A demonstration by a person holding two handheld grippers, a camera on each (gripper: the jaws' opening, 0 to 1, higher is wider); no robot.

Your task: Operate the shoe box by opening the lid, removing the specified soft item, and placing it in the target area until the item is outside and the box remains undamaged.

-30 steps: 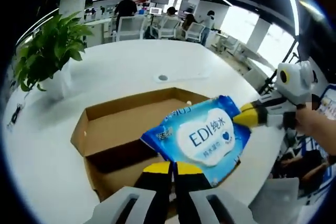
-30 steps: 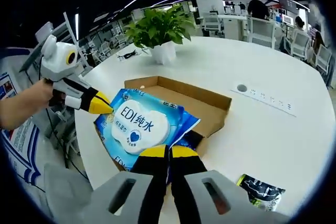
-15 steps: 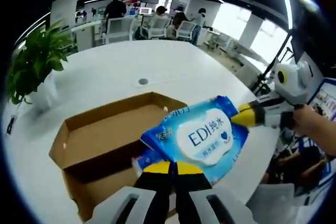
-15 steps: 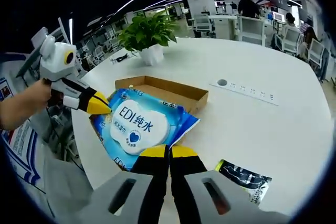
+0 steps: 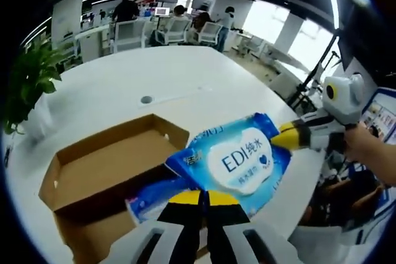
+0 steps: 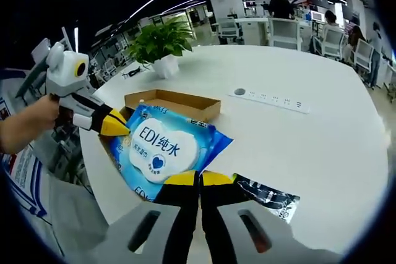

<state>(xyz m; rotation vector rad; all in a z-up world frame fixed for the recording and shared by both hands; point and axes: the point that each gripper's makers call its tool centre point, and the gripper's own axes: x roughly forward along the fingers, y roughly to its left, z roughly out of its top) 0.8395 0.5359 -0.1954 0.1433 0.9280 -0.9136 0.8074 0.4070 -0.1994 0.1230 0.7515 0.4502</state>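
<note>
Above the shoe box (image 5: 111, 171): wipes pack (image 5: 238, 162) out.
Both my grippers, left (image 5: 204, 197) and right (image 6: 199, 178), clamp it; I've swung it toward three o'clock, clear of the box.

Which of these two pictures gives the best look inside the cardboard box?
The left gripper view: it looks down into the open box, showing its brown floor, its walls and another blue pack at its near edge. The right gripper view sees the box low and side-on behind the wipes pack, with little of the inside.
</note>
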